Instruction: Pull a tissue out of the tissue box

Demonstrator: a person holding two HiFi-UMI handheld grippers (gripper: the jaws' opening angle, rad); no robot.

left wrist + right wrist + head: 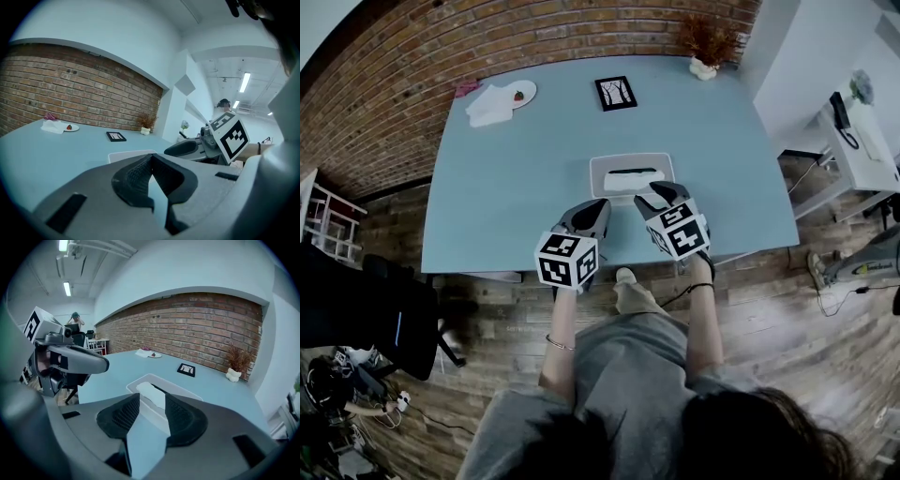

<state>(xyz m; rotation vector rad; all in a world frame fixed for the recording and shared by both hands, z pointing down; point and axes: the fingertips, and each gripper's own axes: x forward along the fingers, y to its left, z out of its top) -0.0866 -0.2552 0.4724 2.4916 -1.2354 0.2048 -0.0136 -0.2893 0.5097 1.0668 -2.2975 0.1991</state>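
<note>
A white tissue box (600, 170) lies on the pale blue table (506, 187), with a white tissue (633, 175) showing at its slot. My right gripper (658, 196) hovers at the box's near right edge, open. In the right gripper view the tissue (149, 389) and the tissue box (136, 379) show just beyond my right gripper (152, 398), with nothing between its pads. My left gripper (598, 209) hangs just short of the box's near left corner. Its tips meet in the left gripper view, where my left gripper (150, 158) is shut on nothing and the tissue box (125, 155) lies ahead.
At the table's back stand a framed picture (616, 92), a plate with a strawberry (523, 93) beside a white cloth (489, 107), and a potted dried plant (705, 47). A brick wall runs behind. The table's near edge is under my grippers. A dark chair (394, 314) stands left.
</note>
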